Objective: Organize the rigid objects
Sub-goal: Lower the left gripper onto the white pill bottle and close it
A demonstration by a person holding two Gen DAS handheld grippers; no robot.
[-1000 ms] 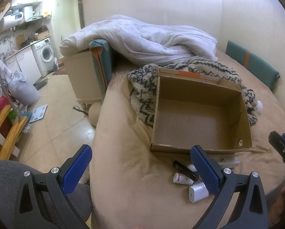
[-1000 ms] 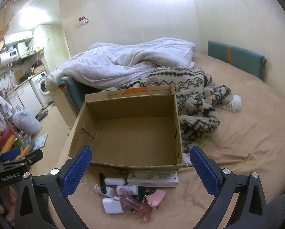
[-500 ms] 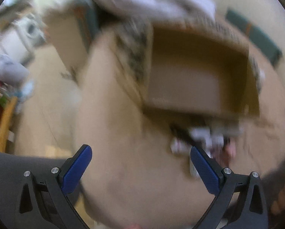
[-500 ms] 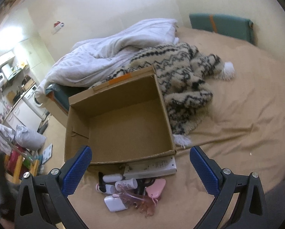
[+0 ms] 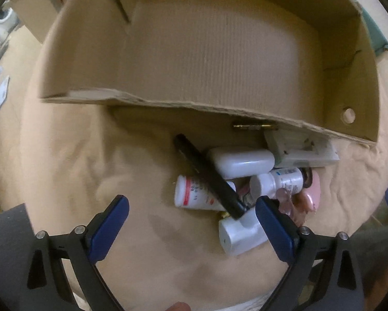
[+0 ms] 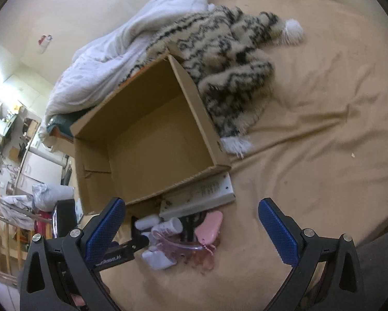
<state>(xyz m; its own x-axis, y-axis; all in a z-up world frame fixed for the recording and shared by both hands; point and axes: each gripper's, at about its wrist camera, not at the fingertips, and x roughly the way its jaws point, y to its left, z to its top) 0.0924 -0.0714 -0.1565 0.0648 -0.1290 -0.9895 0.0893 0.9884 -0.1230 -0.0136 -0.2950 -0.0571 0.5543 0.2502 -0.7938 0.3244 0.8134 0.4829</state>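
The left gripper (image 5: 191, 215) is spread wide and holds nothing, low over the tan bedsheet (image 5: 90, 155), its right finger touching or just over the white charger block (image 5: 242, 232) at the near edge of the pile. From left to right in the left wrist view, the pile runs: a red-and-white tube (image 5: 194, 194) at 6 o'clock of the cardboard box (image 5: 220, 51), a black pen (image 5: 207, 176) lying diagonally across it, a white rounded case (image 5: 242, 164), a small white bottle (image 5: 277, 182), a flat white device (image 5: 303, 147) against the box's front wall, and a pink item (image 5: 312, 194) at the far right. All sit just outside the box, which looks empty.

To do this pick well, I would settle on 1 item, likely the pen or the tube since they lie nearest the open jaws, center it between the fingers, and close gently so the neighbours are not scattered. The pen rests on top, so taking it first should avoid dragging others.

The right gripper (image 6: 191, 225) is also spread and empty, hovering at about 5 o'clock of the box.

Compared with 1 second ago, the left gripper has dropped from a high, wide look at the bed to close over the pile; the right view has tilted and moved nearer too.
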